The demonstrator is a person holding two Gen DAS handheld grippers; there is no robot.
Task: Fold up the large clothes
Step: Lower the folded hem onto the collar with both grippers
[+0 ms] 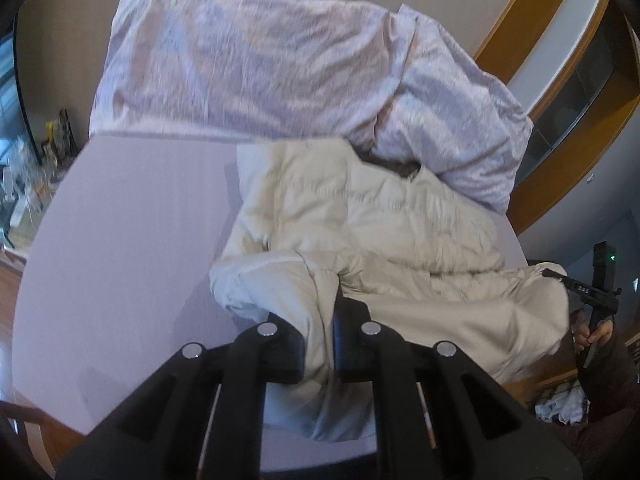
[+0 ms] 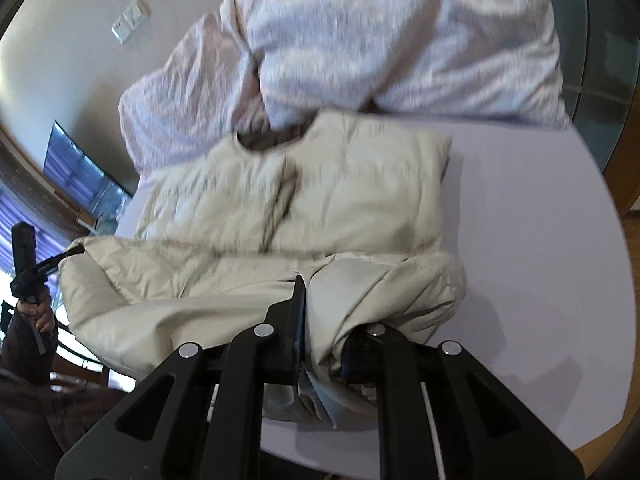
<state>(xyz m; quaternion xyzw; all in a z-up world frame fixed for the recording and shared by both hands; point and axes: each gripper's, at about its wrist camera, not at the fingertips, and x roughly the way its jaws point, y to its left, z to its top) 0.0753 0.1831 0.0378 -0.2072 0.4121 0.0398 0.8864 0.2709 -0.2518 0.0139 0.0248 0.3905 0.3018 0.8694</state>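
Observation:
A cream puffer jacket (image 1: 360,224) lies on the pale lilac bed (image 1: 128,240), collar toward the pillows; it also shows in the right wrist view (image 2: 320,184). My left gripper (image 1: 318,344) is shut on a fold of the jacket's near hem, cloth pinched between its fingers. My right gripper (image 2: 322,344) is shut on the jacket's hem at the other corner, with fabric bunched between its fingers. The other gripper shows at the far edge of each view, on the lifted hem, the right one in the left wrist view (image 1: 560,276) and the left one in the right wrist view (image 2: 60,258).
A crumpled pale pink duvet (image 1: 256,60) lies along the head of the bed, also in the right wrist view (image 2: 380,40). A wooden frame (image 1: 532,12) stands at the right. Clutter on a shelf (image 1: 24,184) sits left. The bed's bare sheet (image 2: 540,240) spreads beside the jacket.

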